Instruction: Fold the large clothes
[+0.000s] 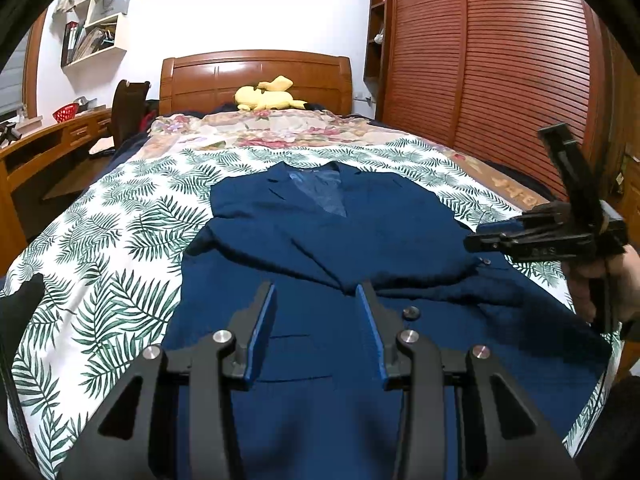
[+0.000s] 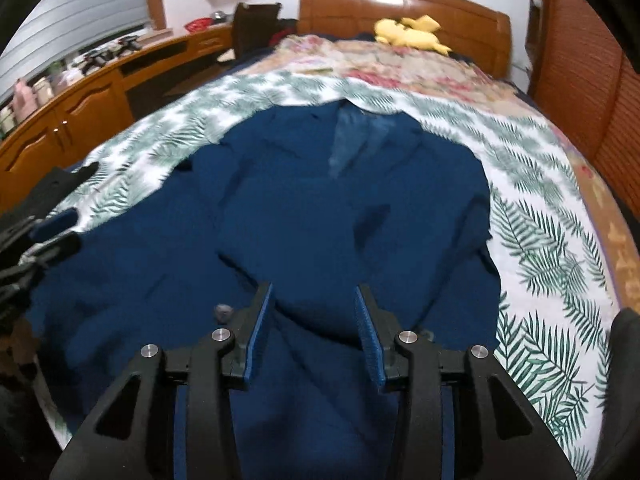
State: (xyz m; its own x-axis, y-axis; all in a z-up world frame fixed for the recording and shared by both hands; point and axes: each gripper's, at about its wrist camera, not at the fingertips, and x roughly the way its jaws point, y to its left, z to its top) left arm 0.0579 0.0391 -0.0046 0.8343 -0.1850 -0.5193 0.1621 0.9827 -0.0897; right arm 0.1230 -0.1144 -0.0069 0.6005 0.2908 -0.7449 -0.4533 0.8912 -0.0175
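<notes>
Presently the blue jacket (image 1: pixel 320 240) lies face-up on the bed (image 1: pixel 100 240), directly ahead of and beneath both tools, collar at the far end, evidently spread flat for folding. Left hand-held gripper (image 1: pixel 318 300): jaws apart, nothing between them. Right hand-held gripper (image 2: pixel 314 300): jaws apart above the cloth, empty. No containers figure in the work.

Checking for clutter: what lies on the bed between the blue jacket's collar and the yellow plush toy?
Only bedding: leaf-print sheet, then floral blanket, between jacket and toy; clearest in left wrist view.
</notes>
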